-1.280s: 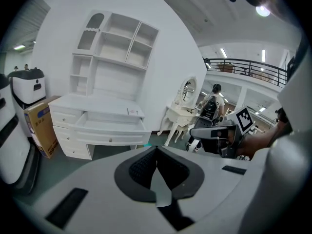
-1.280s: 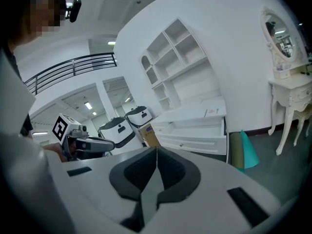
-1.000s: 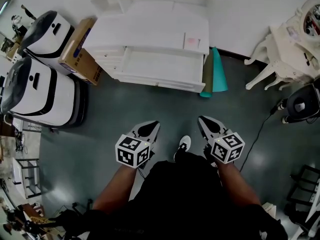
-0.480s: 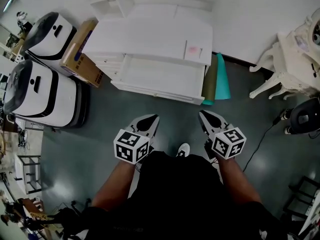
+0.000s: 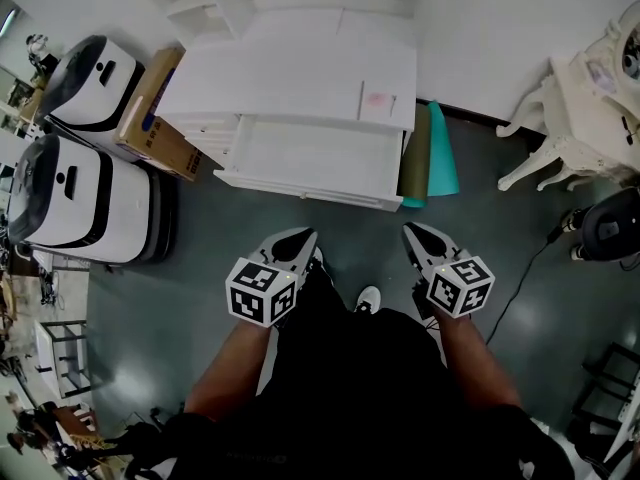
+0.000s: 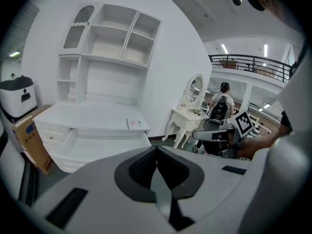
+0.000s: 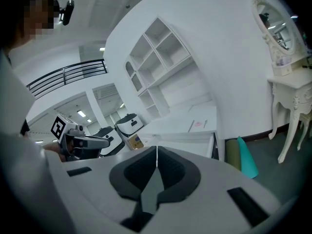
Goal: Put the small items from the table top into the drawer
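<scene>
the drawer [image 5: 310,156] and the white worktop [image 5: 290,73] behind it sit lower and a touch larger in the head view than a second ago, so we judge that we have stepped nearer. both tongs hang before our body much as they did. the approach looks nearly over, yet nothing of the task proper is done.

the drawer stands pulled out and, as far as we can see, bare inside. the one small item we can make out, a flat piece with a pink mark [image 5: 378,99], lies on the worktop just behind the drawer's right end. a thin line shows beside it, toward the drawer's middle. we cannot tell whether that is a second item or only an edge.

the left tongs [image 5: 296,242] are on the near side of the drawer, over the floor and well apart from it, roughly level with its middle. their own view shows the two dark pads pressed together with nothing between them. the right tongs [image 5: 420,240] hang on the near side too, off the drawer's right end, likewise clenched and empty.

to our mind the next move falls to the right tongs. they must release, reach past the drawer's right end to the pink-marked piece, and pinch a thin flat thing off a smooth surface. it may slide before it lifts.
</scene>
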`<state>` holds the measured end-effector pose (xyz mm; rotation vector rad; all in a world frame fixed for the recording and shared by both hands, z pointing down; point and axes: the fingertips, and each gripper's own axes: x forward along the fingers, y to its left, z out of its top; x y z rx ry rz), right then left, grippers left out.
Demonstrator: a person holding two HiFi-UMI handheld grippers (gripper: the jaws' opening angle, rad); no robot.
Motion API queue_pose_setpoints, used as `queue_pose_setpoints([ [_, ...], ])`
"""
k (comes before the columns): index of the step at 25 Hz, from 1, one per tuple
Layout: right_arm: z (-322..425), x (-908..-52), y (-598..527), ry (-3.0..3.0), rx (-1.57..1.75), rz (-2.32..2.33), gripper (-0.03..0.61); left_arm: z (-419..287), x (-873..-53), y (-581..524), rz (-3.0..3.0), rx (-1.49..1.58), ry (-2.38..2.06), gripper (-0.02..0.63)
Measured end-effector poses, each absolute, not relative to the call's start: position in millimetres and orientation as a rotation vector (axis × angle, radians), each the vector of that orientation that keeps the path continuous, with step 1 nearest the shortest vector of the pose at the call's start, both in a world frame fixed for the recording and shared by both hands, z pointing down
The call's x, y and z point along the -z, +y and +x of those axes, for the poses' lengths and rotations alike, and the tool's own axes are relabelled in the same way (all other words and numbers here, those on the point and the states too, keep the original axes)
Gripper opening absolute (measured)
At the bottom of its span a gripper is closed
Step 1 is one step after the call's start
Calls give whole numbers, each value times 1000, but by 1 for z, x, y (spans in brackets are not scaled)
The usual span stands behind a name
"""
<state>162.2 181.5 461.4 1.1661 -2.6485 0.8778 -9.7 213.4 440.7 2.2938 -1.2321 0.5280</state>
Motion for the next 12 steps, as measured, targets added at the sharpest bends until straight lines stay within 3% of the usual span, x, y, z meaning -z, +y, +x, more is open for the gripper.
queue_pose_setpoints([
  [12,167,-463,152,-2609,-875,1255,29,-1,-444,166,2350,-542,-1138,11],
])
